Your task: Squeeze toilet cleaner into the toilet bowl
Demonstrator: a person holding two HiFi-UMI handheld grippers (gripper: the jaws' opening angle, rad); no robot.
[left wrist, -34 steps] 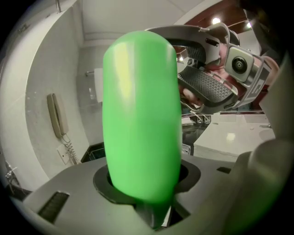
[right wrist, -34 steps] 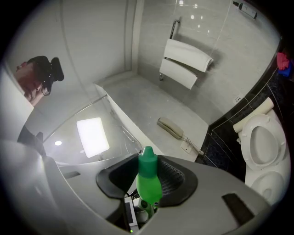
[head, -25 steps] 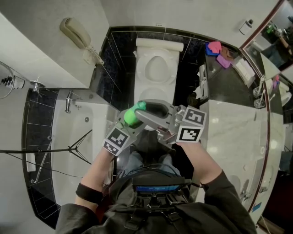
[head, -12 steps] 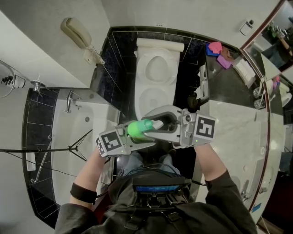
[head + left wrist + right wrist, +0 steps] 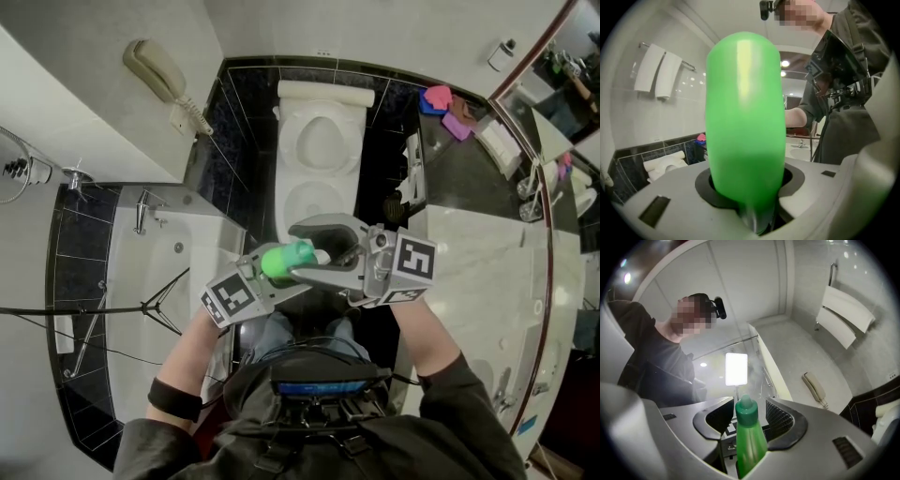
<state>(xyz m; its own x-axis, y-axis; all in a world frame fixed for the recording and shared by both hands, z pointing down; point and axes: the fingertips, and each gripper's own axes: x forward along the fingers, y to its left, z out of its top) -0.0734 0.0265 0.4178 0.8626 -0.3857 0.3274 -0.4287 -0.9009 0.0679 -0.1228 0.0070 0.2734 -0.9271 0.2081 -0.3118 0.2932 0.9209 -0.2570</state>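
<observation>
The green toilet cleaner bottle [image 5: 284,260] lies crosswise in front of me, below the white toilet [image 5: 317,178], its cap toward the right. My left gripper [image 5: 274,270] is shut on the bottle's body, whose rounded base [image 5: 743,122] fills the left gripper view. My right gripper [image 5: 300,251] reaches in from the right, its jaws on either side of the neck and green cap [image 5: 746,411]. Those jaws have just been opening. A gap shows on each side of the neck, so the pads do not press on it.
A bathtub [image 5: 150,281] lies at the left, with a wall phone [image 5: 161,73] above it. A marble counter [image 5: 478,272] runs along the right, with pink cloths [image 5: 445,105] at its far end. Towels [image 5: 656,70] hang on a rail.
The bottle has swung from pointing away from me to lying crosswise with its cap to the right. Both hands rose a little. The right jaws now stand wider round the neck.
</observation>
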